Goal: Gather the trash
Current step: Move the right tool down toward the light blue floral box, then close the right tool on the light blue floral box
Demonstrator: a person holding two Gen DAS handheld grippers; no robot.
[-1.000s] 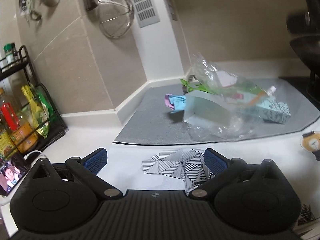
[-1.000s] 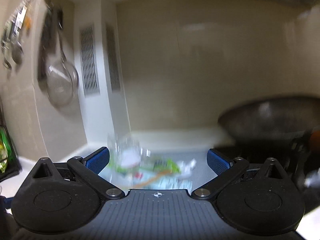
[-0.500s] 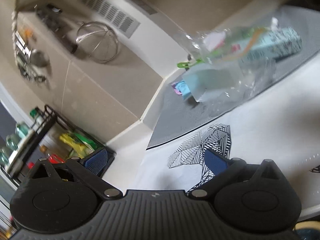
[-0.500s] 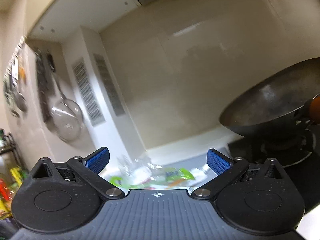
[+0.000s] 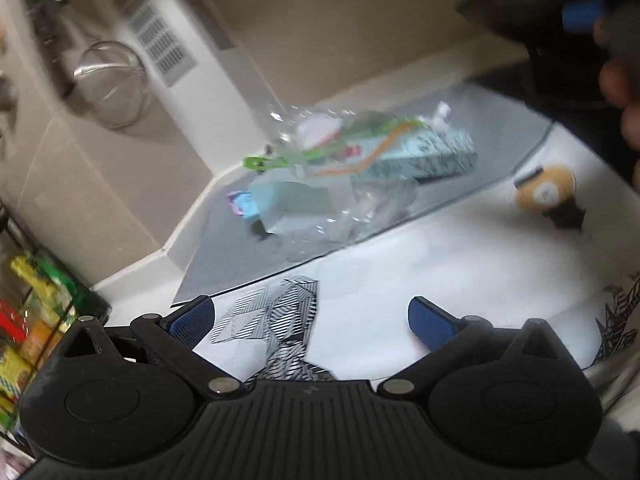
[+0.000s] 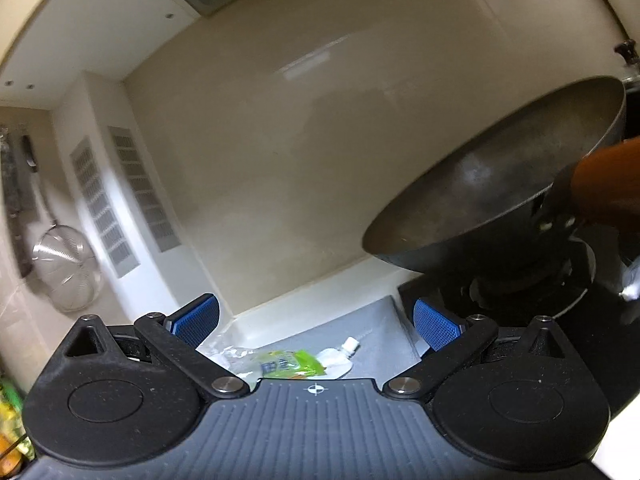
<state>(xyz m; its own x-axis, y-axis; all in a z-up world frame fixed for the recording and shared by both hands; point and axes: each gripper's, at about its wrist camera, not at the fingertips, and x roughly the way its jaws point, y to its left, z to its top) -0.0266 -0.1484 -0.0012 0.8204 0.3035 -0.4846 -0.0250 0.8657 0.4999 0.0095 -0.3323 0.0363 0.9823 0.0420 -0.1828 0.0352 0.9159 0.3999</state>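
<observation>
A heap of trash lies on a grey mat (image 5: 496, 136) in the counter corner: a clear plastic bag (image 5: 352, 200), a light-blue carton (image 5: 432, 156), a green pouch with a white spout (image 6: 292, 362), a small pink-and-blue wrapper (image 5: 240, 206). My left gripper (image 5: 310, 318) is open and empty, held above a white cloth with black line patterns (image 5: 280, 316), short of the trash. My right gripper (image 6: 316, 320) is open and empty, raised above the trash and pointed at the wall. It also shows blurred at the top right of the left wrist view (image 5: 584, 12).
A dark wok (image 6: 500, 208) sits on a black gas stove (image 6: 560, 300) at the right. A wire strainer (image 5: 112, 80) hangs on the left wall. A black rack with bottles and packets (image 5: 36, 312) stands far left. A round yellow object (image 5: 544, 188) lies on the cloth.
My left gripper has swung and tilted; the trash now sits nearer the middle of its view. My right gripper has tipped upward, so the trash dropped low in its view and the wok came into sight.
</observation>
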